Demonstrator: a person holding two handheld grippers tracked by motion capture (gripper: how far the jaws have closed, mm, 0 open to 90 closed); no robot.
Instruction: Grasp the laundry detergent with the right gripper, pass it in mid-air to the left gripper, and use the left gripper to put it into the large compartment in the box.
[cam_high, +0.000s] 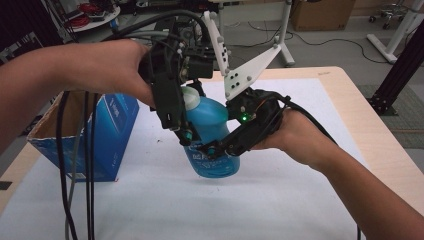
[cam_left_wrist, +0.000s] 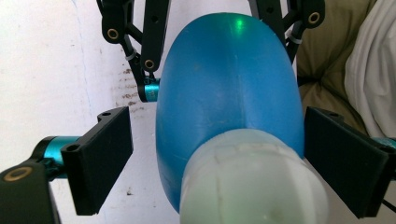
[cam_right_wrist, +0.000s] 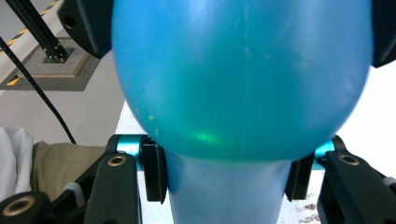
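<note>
A blue plastic bottle (cam_high: 215, 120) with a white cap (cam_high: 191, 98) hangs tilted above the white sheet. My right gripper (cam_high: 215, 150) comes in from the right and is shut on the bottle's narrow waist. In the right gripper view its pads (cam_right_wrist: 154, 173) press on both sides of the bottle (cam_right_wrist: 238, 74). My left gripper (cam_high: 190, 117) reaches down from the upper left around the cap end. In the left gripper view the cap (cam_left_wrist: 247, 182) and the bottle's shoulder (cam_left_wrist: 229, 84) sit between the jaws of the left gripper (cam_left_wrist: 223, 161). Its left pad (cam_left_wrist: 100, 158) stands clear of the bottle.
An open blue cardboard box (cam_high: 107, 135) stands at the table's left edge. Black cables (cam_high: 75, 175) hang down in front of it. A white sheet (cam_high: 280, 200) covers the wooden table (cam_high: 370, 130). White desk legs and a cardboard box stand on the floor behind.
</note>
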